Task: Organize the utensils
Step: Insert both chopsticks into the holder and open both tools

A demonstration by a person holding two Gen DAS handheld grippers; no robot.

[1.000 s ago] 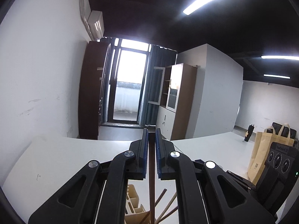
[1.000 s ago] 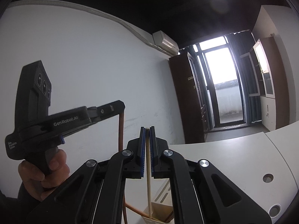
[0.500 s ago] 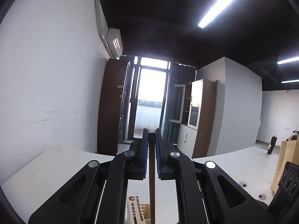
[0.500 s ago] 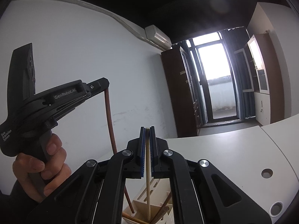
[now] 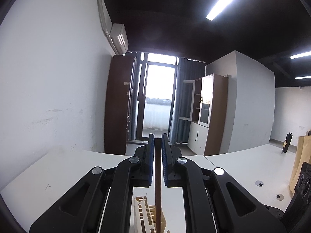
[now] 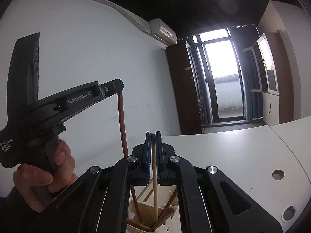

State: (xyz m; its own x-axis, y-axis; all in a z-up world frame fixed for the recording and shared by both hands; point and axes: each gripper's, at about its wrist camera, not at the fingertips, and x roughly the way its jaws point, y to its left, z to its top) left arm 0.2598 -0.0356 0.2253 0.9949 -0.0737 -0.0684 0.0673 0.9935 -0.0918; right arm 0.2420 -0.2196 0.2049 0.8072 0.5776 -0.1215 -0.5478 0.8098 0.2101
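Note:
My left gripper (image 5: 157,136) is shut on a dark brown chopstick (image 5: 157,190) that hangs straight down over the cream slotted utensil holder (image 5: 144,213). In the right wrist view the same gripper (image 6: 116,86) holds that brown chopstick (image 6: 123,132), whose lower end reaches into the holder (image 6: 167,194). My right gripper (image 6: 153,135) is shut on a pale wooden chopstick (image 6: 154,178) that stands upright with its lower end inside the holder. Other brown chopsticks (image 6: 165,215) lean in the holder.
The holder stands on a white table (image 6: 233,155) with round cable holes (image 6: 278,174). A white wall (image 6: 77,48) is close on the left. A brown paper bag (image 5: 300,161) stands at the right edge of the left wrist view.
Both grippers have tilted upward, so the holder sits lower in view. The left gripper with the brown chopstick has moved up and closer to the right gripper. Both stay shut on their chopsticks.

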